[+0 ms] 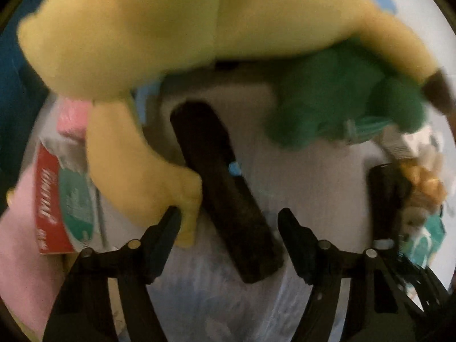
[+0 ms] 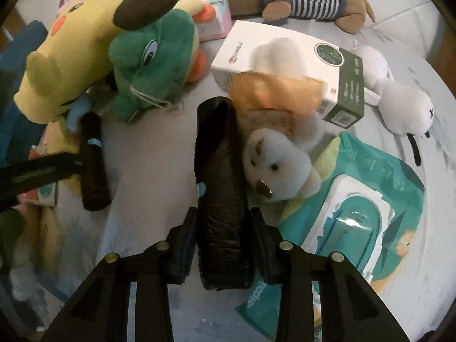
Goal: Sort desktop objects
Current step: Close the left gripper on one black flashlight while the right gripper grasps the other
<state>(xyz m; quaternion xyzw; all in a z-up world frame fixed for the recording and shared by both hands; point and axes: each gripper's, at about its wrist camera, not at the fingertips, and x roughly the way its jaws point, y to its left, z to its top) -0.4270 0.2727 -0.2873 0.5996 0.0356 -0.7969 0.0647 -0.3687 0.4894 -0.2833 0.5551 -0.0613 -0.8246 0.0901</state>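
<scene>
Across the pale tabletop (image 2: 159, 131) lie a yellow plush (image 2: 65, 65), a green plush (image 2: 154, 62), a white box (image 2: 287, 57), a wipes pack (image 2: 362, 208) and a small white bear (image 2: 276, 165). The right hand-held gripper (image 2: 222, 228) has its jaws closed against both sides of a black roll (image 2: 219, 171) lying beside the bear, while the left hand-held gripper (image 1: 229, 228) gapes wide around a second black roll (image 1: 222, 185), touching nothing. Both rolls seem mid-pickup: next, I judge, the left must close squarely, then both lift clear of the toys.
</scene>
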